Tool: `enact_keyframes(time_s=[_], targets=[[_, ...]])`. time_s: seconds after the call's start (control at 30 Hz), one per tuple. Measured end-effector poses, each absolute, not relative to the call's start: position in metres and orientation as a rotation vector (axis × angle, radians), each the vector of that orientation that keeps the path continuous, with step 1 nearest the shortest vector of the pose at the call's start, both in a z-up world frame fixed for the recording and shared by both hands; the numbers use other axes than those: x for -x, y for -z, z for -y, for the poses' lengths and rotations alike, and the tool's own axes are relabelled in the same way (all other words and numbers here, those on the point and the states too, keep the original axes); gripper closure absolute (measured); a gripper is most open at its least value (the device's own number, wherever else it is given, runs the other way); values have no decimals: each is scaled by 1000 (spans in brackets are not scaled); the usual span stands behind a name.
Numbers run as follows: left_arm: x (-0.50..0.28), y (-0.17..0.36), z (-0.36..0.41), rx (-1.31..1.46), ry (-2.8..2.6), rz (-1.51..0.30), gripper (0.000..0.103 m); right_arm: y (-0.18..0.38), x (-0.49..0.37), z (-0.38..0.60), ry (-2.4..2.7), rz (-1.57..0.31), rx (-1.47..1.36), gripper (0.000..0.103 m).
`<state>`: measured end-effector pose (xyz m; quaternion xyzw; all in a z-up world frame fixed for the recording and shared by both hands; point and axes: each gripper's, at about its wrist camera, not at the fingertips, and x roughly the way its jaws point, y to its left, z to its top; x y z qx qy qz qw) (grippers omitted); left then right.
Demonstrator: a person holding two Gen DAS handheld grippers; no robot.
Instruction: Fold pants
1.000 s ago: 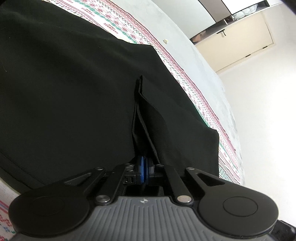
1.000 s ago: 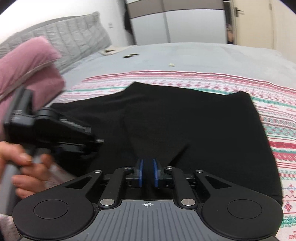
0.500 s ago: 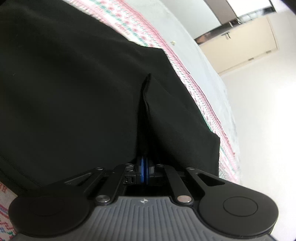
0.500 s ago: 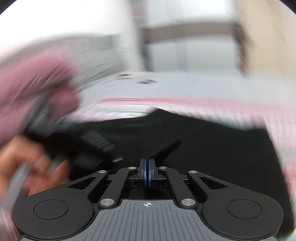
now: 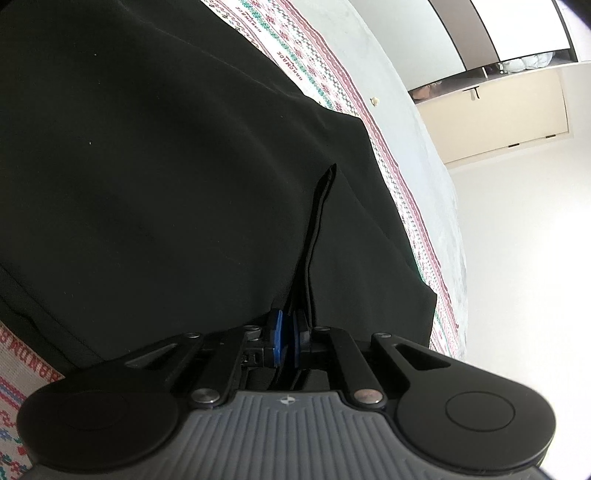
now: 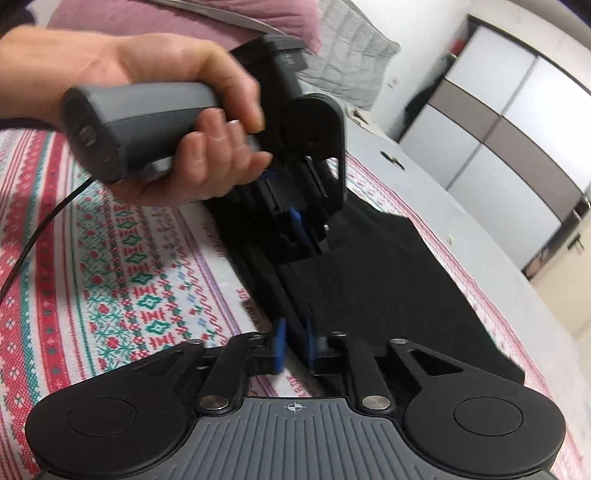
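Note:
Black pants [image 5: 166, 166] lie spread on a patterned bedspread [image 6: 129, 277] and fill most of the left wrist view. My left gripper [image 5: 286, 343] pinches a thin raised fold of the black cloth, and its jaws are starting to open. In the right wrist view a hand [image 6: 177, 110] holds that left gripper [image 6: 301, 230] at the far corner of the pants [image 6: 388, 280]. My right gripper [image 6: 294, 345] sits at the near edge of the pants. Its jaws are opening, with the black edge lying loose between the blue pads [image 6: 279, 343].
The red, green and white bedspread [image 5: 332, 85] covers a grey bed sheet [image 6: 480, 229]. A pink pillow [image 6: 207, 18] lies at the head. A black cable [image 6: 33, 236] trails over the bedspread on the left. A wardrobe [image 6: 498, 122] stands beyond the bed.
The right gripper has rolled and slid to the near edge of the pants; its pads closed, then parted. The cloth ridge in the left gripper has thinned and stretched out.

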<state>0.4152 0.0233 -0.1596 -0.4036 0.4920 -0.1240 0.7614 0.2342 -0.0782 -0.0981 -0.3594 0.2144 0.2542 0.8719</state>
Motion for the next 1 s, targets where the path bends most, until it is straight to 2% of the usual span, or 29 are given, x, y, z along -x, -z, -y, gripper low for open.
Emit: enact_keyframes(time_s=[0.03, 0.07, 0.3, 0.37, 0.5, 0.8, 0.87, 1.0], targets=[[-416, 161, -21, 880, 272, -1074, 69, 100, -232, 76, -534, -430, 769, 56], [-416, 161, -20, 884, 274, -1078, 69, 102, -232, 76, -538, -419, 773, 52], [-413, 156, -11, 805, 309, -1148, 69, 102, -262, 80, -540, -484, 719, 57], [-410, 152, -3, 734, 321, -1188, 69, 99, -272, 82, -545, -510, 675, 64], [-398, 141, 9, 604, 341, -1207, 68, 97, -282, 91, -556, -541, 618, 64], [-386, 133, 8, 513, 388, -1219, 67, 94, -299, 89, -560, -564, 573, 65], [-391, 131, 0, 534, 371, -1209, 64, 94, -303, 91, -565, -568, 557, 65], [-396, 131, -18, 609, 333, -1168, 52, 92, -302, 96, -578, -570, 532, 65]])
